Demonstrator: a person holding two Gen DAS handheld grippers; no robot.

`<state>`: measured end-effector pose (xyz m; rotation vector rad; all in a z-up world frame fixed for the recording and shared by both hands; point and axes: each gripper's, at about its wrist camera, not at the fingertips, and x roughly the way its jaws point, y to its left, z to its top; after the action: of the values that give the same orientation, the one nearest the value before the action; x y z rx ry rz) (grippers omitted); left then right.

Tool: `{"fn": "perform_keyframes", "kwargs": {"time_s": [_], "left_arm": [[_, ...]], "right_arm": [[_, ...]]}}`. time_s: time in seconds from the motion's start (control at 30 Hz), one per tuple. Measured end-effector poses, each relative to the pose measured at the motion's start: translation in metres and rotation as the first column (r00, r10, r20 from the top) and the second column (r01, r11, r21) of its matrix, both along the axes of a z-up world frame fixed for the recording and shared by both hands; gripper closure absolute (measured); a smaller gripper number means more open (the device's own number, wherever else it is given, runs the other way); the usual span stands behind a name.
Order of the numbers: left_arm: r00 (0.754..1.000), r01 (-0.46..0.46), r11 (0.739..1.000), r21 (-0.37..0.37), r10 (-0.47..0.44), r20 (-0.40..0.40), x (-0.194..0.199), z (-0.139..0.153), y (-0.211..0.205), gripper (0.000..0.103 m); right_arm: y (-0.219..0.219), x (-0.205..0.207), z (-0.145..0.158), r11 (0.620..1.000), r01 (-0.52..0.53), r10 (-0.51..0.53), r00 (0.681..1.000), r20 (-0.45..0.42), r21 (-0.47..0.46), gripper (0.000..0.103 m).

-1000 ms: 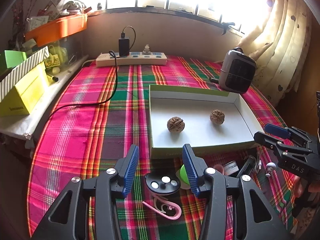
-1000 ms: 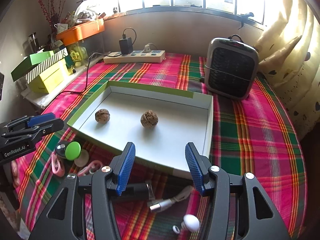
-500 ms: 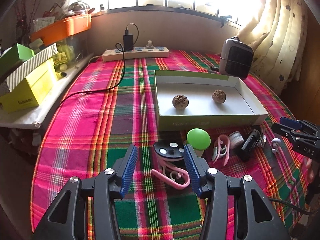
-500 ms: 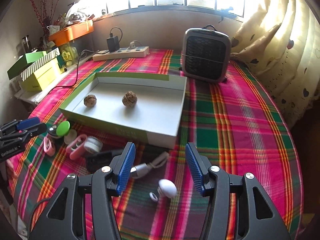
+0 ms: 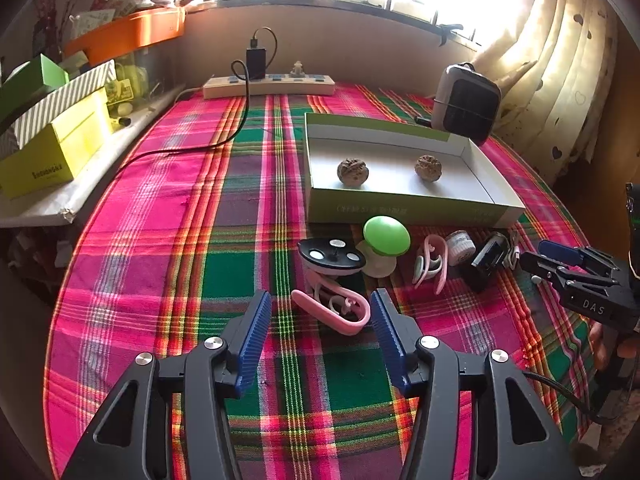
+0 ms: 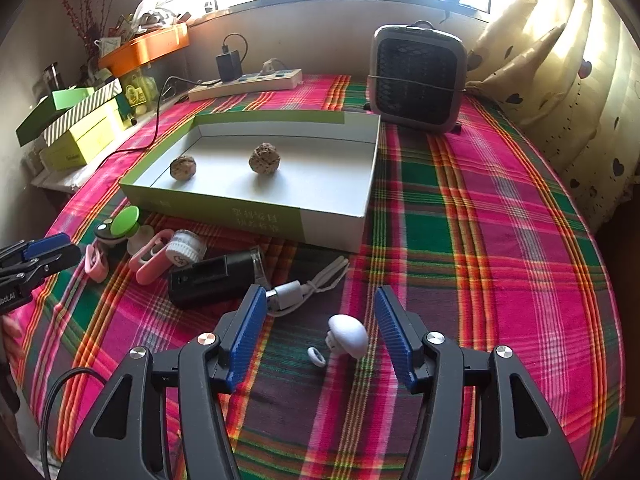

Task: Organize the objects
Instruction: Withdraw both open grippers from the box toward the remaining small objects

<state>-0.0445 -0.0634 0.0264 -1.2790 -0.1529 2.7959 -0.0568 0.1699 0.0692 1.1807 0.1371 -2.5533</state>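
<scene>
Both grippers tilt steeply down toward the plaid tablecloth [image 5: 168, 216], side by side, each with its blue pads apart and widening. The left gripper [image 5: 320, 320] hangs over a pink clip [image 5: 340, 312] that lies between its pads, nearer the right pad, with neither pad pressing on it. From that clip, a black disc [image 5: 332, 258] sits at 12 o'clock, touching the clip's far end, and a green knob [image 5: 386, 236] on a pale base at 1 o'clock. Further toward 3 o'clock lie a second pink clip [image 5: 430, 266], a small white jar [image 5: 460, 244] and a black block [image 5: 488, 262]. The right gripper [image 6: 320, 332] frames a white knob [image 6: 348, 336] resting on the cloth between its pads, closer to the right one and untouched; a small white ring [image 6: 316, 356] lies just beside it at 8 o'clock. A white cable [image 6: 308, 286] sits at 11 o'clock from the knob. The tray [image 6: 340, 224] stands beyond the clutter at 12 o'clock, holding two walnuts [image 6: 264, 159] well apart from each other. A heater [image 6: 418, 80] stands behind the tray's right corner.
</scene>
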Motion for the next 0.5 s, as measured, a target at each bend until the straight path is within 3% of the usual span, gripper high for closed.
{"fn": "perform_keyframes", "kwargs": {"time_s": [0.27, 0.5], "left_arm": [[0.998, 0.031, 0.999, 0.017, -0.032, 0.051, 0.001, -0.013, 0.014, 0.052], [0.997, -0.015, 1.0, 0.015, 0.014, 0.081, -0.005, -0.016, 0.014, 0.05]], "right_arm": [[0.011, 0.004, -0.006, 0.999, 0.038, -0.038, 0.999, 0.012, 0.018, 0.046], [0.015, 0.005, -0.01, 0.997, 0.057, -0.058, 0.998, 0.018, 0.049, 0.046]]}}
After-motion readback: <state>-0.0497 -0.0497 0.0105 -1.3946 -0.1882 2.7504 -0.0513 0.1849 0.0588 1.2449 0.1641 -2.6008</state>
